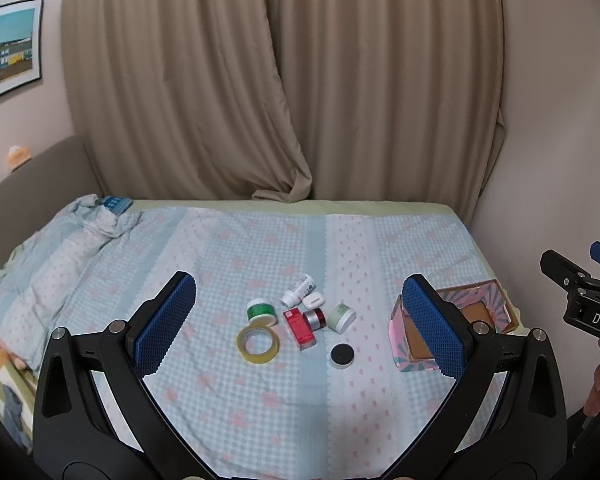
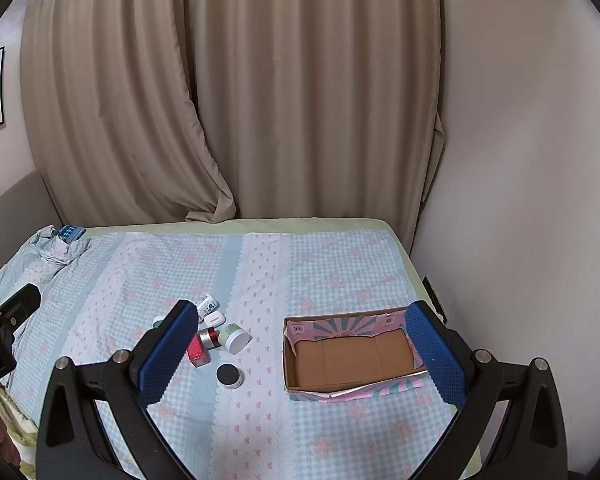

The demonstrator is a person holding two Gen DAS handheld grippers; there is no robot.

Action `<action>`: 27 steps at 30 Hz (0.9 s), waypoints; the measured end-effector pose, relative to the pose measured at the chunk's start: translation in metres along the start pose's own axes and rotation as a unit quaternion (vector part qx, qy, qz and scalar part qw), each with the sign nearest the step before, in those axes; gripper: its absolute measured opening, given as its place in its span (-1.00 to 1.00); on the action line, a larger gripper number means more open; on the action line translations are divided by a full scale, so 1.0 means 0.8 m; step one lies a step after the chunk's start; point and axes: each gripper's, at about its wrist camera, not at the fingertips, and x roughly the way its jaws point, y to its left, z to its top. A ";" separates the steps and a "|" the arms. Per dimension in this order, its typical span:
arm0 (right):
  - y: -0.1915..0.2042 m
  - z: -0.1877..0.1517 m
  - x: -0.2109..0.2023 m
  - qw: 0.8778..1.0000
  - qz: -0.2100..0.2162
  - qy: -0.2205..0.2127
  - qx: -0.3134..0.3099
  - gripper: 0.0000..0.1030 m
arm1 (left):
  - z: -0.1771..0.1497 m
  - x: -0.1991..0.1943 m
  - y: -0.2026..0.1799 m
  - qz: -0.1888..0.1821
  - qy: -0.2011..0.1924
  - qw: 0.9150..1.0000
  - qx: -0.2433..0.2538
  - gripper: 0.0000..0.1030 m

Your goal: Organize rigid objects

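A cluster of small items lies mid-bed: a tape roll (image 1: 258,345), a green-lidded jar (image 1: 262,311), a red box (image 1: 299,328), a red and silver tin (image 1: 315,318), a pale green jar (image 1: 341,318), a black-lidded jar (image 1: 342,355), a white bottle (image 1: 298,290) and a white case (image 1: 313,300). An open cardboard box (image 2: 352,356) with pink and teal sides sits to their right, empty. My left gripper (image 1: 300,320) is open above the cluster. My right gripper (image 2: 300,348) is open, between the cluster and the box. Both hold nothing.
The bed has a blue checked cover (image 1: 260,248) with a bunched blanket (image 1: 60,248) at the left. Beige curtains (image 1: 280,80) hang behind. A wall (image 2: 520,200) runs along the bed's right side, close to the box.
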 end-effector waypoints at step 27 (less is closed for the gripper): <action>0.001 0.000 0.007 1.000 -0.002 0.002 0.004 1.00 | 0.000 0.008 -0.001 0.003 0.002 1.000 0.013 0.99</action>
